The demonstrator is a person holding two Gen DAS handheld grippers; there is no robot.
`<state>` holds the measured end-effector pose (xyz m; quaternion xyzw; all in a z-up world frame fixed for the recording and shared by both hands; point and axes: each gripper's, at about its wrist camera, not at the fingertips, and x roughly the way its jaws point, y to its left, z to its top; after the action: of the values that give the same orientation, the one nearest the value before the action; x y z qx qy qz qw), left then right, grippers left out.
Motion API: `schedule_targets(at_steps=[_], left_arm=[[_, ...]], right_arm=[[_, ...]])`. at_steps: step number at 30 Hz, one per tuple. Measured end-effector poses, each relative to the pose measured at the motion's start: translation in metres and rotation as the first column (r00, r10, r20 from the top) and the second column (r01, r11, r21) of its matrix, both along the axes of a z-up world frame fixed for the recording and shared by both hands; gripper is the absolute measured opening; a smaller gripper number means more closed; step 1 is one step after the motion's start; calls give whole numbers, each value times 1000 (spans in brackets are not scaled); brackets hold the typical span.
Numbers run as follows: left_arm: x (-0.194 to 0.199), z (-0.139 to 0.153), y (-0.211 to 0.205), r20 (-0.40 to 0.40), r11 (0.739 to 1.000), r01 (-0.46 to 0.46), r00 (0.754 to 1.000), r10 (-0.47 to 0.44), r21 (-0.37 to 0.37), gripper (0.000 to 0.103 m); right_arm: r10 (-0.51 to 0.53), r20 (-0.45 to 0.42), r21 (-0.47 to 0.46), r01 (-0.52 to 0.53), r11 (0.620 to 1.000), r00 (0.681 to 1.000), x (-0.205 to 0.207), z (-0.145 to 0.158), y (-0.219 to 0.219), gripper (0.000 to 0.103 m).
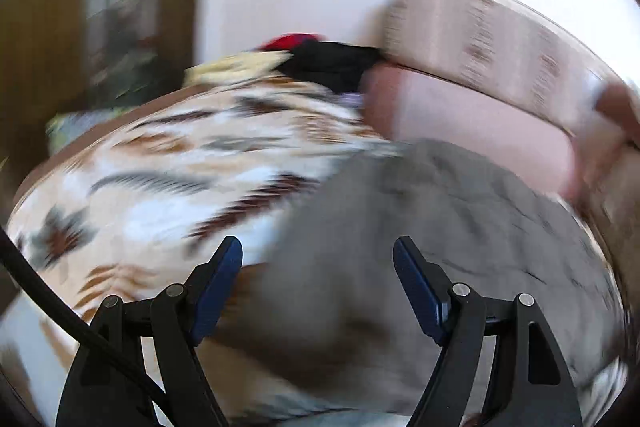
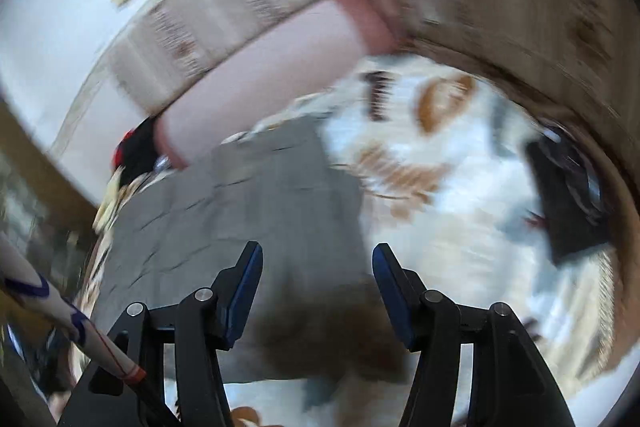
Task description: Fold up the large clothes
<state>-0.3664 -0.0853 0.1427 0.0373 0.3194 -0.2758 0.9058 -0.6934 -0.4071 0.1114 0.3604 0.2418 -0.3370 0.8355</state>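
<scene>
— Behind everything we see a white wall (image 1: 288, 3) with a pale patterned border, and a bed covered by a cream blanket (image 1: 160, 163) printed with brown and grey leaf shapes. Both views are smeared by motion blur, so we keep to the big shapes.

— We agree. At the head of the bed we see a long pink bolster (image 1: 472, 131) with a striped cushion (image 1: 480, 39) standing behind it against the wall. Beside the bolster's end lies a heap of black and red cloth (image 1: 320, 61).

— And the garment?

— We find the grey garment (image 1: 420, 227) spread flat on the blanket, its far edge reaching just short of the bolster. In the right wrist view the same grey cloth (image 2: 256, 195) lies ahead and to the left of the fingers, with bare blanket (image 2: 460, 187) to its right.

— How do we read the tools?

— We see the left tool (image 1: 318, 267) with its blue pads standing wide apart over the grey cloth, nothing pinched between them. We see the right tool (image 2: 318, 271) gaping as well, pads clear, over the garment's near edge.

— Anything else?

— We notice a dark flat object (image 2: 568, 199) lying on the blanket near the bed's right side; we cannot tell what it is.
</scene>
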Motion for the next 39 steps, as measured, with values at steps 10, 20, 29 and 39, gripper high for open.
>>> schedule_targets(at_steps=[10,20,29,39], left_arm=[[-37,-43,-135,-56,928,298,954,-293,224,77],[-19,-70,-150,-96,925,300,954,-285,233,83],[-27,-74,-145,-48,932,281,960,-277,230,83],[-31,-74,-141,-26,932,281,959,-282,229,83]], right_arm=[[277,-158,-95,-294,951,948,152,-15,31,63],[302,-293,-113,-346,931,907,173,-64,26,66],[297,-306,-159,-356,921,905,170,-66,36,66],[277,-268,-178,-330,927,923,158,-54,44,67]])
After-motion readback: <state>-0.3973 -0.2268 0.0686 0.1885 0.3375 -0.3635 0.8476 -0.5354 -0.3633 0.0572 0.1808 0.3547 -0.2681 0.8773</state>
